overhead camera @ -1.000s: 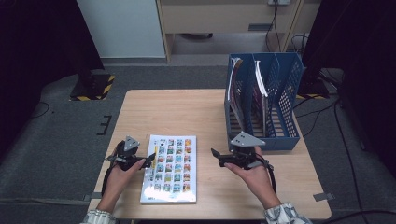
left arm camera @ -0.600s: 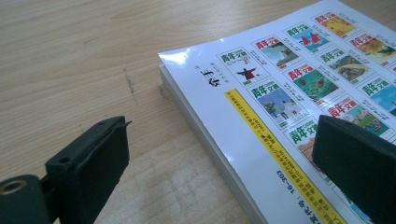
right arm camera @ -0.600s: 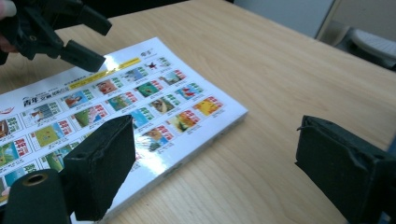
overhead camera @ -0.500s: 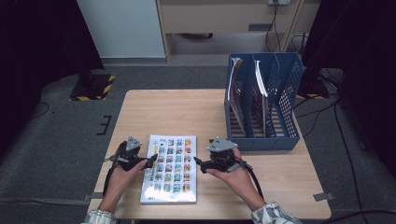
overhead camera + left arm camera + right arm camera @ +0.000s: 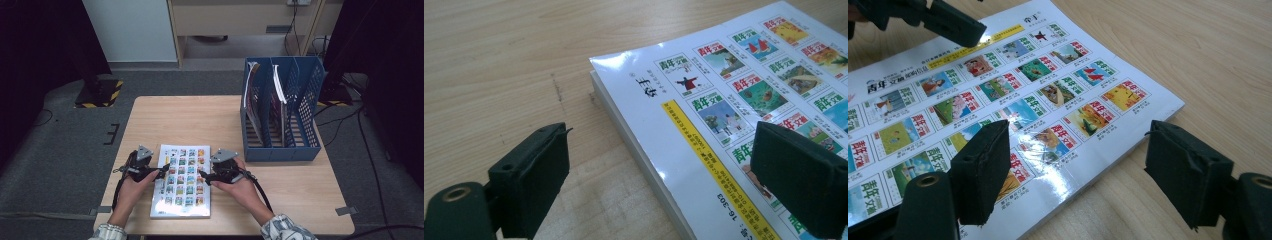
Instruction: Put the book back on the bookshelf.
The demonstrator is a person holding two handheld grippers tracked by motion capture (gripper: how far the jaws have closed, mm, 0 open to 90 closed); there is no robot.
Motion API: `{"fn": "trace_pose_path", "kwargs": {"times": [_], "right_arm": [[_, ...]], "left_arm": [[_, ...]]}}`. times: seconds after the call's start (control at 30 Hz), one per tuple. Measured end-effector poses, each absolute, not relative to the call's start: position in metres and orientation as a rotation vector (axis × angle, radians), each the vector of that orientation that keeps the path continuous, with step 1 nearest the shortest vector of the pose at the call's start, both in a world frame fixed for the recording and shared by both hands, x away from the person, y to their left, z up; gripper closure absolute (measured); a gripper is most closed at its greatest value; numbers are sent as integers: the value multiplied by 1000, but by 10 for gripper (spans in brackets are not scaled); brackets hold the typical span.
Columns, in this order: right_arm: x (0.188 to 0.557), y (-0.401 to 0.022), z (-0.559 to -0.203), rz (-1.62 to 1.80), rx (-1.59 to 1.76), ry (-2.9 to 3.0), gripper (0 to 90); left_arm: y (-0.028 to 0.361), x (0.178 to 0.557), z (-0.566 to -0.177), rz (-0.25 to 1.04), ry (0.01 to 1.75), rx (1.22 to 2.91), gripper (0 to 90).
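A thick book (image 5: 181, 181) with a glossy cover of small pictures lies flat on the wooden table (image 5: 200, 120), near its front edge. My left gripper (image 5: 162, 172) sits at the book's left edge. In the left gripper view the book's edge (image 5: 634, 135) lies between the jaws (image 5: 664, 145), one pad (image 5: 531, 185) over the wood and the other over the cover. My right gripper (image 5: 202, 176) straddles the right edge (image 5: 1080, 150) the same way. Both pairs of jaws have just been closing, and no pad presses on the book (image 5: 1013, 95).
A blue slotted file rack (image 5: 282, 117) holding several magazines stands at the table's back right, close behind my right hand. Bare wood stretches behind the book. The left gripper's jaw (image 5: 955, 25) shows across the cover in the right gripper view.
My right gripper has moved left and down, from in front of the rack to the book's right edge. The left gripper has stayed at the left edge.
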State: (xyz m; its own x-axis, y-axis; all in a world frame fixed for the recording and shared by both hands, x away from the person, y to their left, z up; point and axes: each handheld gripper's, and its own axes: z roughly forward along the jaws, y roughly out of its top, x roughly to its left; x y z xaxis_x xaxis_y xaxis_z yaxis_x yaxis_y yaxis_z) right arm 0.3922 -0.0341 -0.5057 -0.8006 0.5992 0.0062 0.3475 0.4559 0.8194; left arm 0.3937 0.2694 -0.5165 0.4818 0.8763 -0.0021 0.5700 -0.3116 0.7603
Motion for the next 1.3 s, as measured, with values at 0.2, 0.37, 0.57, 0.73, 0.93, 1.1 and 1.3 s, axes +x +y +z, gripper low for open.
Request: {"fn": "trace_pose_path", "kwargs": {"times": [0.2, 0.37, 0.57, 0.73, 0.93, 1.1, 1.3], "right_arm": [[392, -30, -509, 1270, 820, 2448, 230], [393, -25, -513, 1278, 826, 2473, 206], [399, -23, -520, 1270, 868, 2505, 180], [398, -21, -523, 1248, 862, 2525, 170], [396, -13, -528, 1216, 846, 2553, 113], [398, -14, -530, 1222, 872, 2556, 99], [400, -16, -533, 1251, 922, 2552, 77]], "left_arm": [[268, 395, -520, 528, 1194, 2023, 80], [268, 399, -524, 489, 1220, 2019, 74], [266, 401, -526, 449, 1227, 2005, 73], [265, 403, -528, 416, 1241, 1983, 70], [267, 405, -530, 386, 1255, 1967, 66], [267, 406, -531, 367, 1264, 1960, 63], [269, 407, -532, 350, 1272, 1949, 51]]}}
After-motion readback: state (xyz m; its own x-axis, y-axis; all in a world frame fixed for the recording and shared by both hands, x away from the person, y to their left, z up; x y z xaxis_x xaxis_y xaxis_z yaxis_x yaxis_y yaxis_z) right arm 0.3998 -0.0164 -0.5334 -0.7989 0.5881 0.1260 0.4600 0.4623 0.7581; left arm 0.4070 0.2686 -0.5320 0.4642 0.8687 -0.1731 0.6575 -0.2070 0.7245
